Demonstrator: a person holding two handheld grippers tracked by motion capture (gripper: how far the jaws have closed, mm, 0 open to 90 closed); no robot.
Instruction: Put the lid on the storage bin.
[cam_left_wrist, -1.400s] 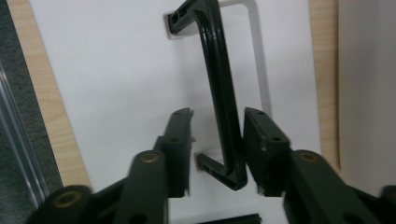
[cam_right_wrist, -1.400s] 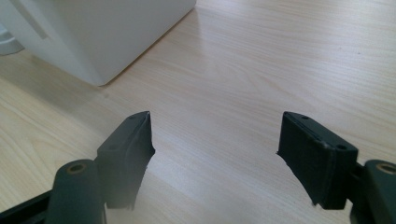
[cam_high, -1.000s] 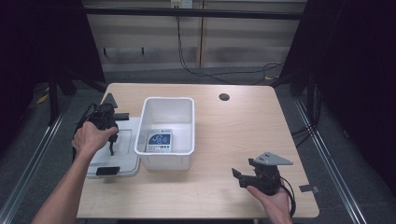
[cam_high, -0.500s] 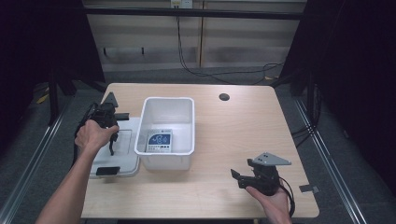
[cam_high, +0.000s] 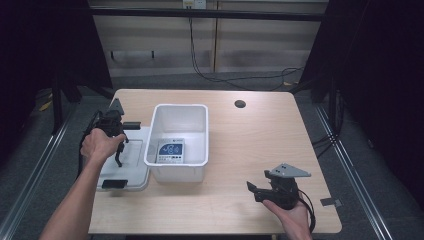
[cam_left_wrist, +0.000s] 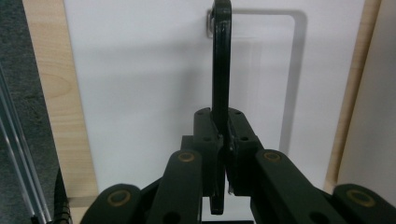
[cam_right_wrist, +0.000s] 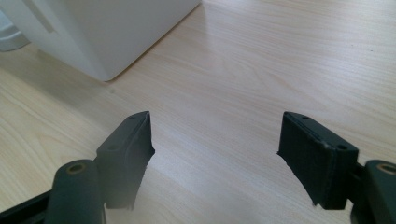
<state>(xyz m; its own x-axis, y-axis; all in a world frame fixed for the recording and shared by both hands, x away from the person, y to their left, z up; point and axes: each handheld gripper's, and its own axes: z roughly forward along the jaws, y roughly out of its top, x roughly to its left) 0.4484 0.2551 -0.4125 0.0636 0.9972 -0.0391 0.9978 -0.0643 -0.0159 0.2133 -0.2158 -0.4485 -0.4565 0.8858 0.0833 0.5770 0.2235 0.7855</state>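
One desk (cam_high: 250, 150) carries everything: one white bin (cam_high: 178, 141) standing open near its middle, and one flat white lid (cam_high: 134, 160) lying just beside the bin on the left. One printed card (cam_high: 170, 150) lies on the bin's floor. The left gripper (cam_high: 119, 137) is over the lid, its fingers pressed together on a thin black latch (cam_left_wrist: 221, 70) that stands up from the lid's face. The right gripper (cam_high: 260, 189) rests low near the desk's front edge, well apart from the bin, fingers (cam_right_wrist: 126, 149) spread with nothing between them. I'd judge the lid light, stiff plastic, slick on its flat face, so an edge or that latch looks the sounder hold. One more black latch (cam_high: 114, 184) sits at the lid's near end.
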